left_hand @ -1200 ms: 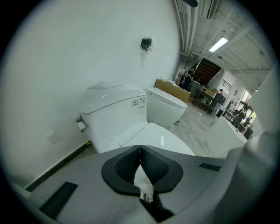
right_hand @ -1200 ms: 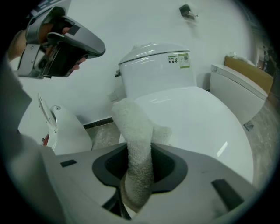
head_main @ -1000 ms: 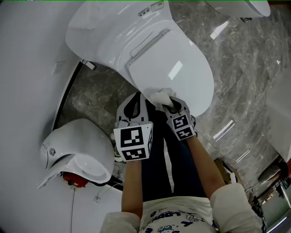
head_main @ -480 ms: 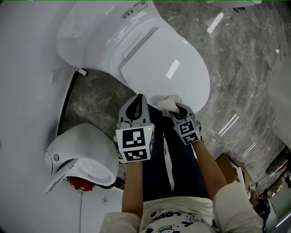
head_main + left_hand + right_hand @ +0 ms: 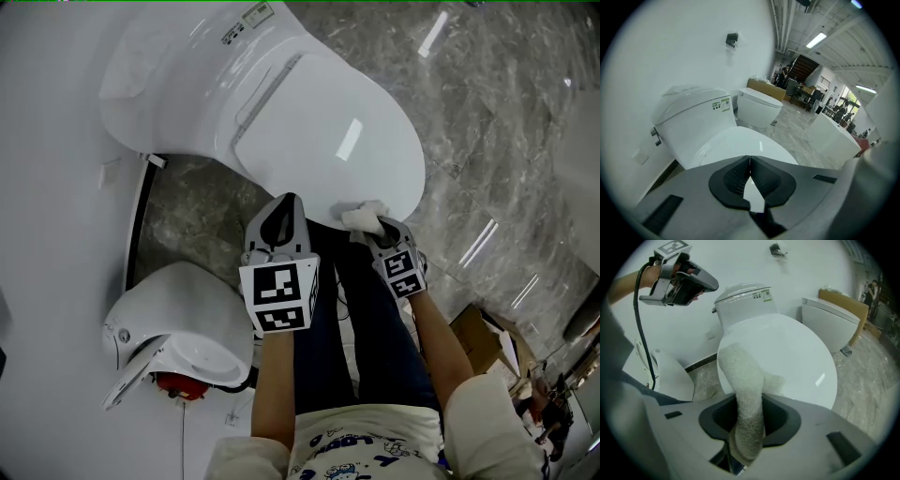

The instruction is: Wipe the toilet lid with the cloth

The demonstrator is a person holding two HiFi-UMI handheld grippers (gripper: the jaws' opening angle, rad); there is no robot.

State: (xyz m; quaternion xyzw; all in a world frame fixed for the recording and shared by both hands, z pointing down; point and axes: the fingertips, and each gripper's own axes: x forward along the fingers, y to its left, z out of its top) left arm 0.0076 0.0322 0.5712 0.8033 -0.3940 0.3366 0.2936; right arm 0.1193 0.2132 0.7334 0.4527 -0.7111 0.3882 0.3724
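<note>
My right gripper [image 5: 374, 223] is clamped on the cloth [image 5: 364, 215]; in the right gripper view its jaws [image 5: 749, 430] pinch a thick fold of the pale, nubbly cloth [image 5: 743, 380], which rises from between them and flops forward onto the toilet lid [image 5: 797, 357]. From the head view, the cloth sits right at the tip of this gripper, pressed against the near rim of the closed toilet lid [image 5: 319, 131]; the rest of the lid spreads away ahead of the tool, glossy white with a bright reflection on it. Beyond the lid, further ahead of the gripper, stands the tank [image 5: 178, 66] with a small label on top, backed against the white wall [image 5: 47, 141].

My left gripper [image 5: 285, 204] hovers just beside the right one, on its left, a little short of the lid's edge and not touching it; in the left gripper view its jaws [image 5: 750, 161] are drawn together at the tips with nothing between them, and the lid [image 5: 740, 143] shows through the gap behind the tips. The right gripper view catches the left gripper [image 5: 710, 285] raised up and to the left, a black cable [image 5: 640, 333] trailing down from it.

Below and to the left of the left gripper sits a second toilet [image 5: 178, 319]; grey marble floor [image 5: 487, 122] lies to the right of both tools.
</note>
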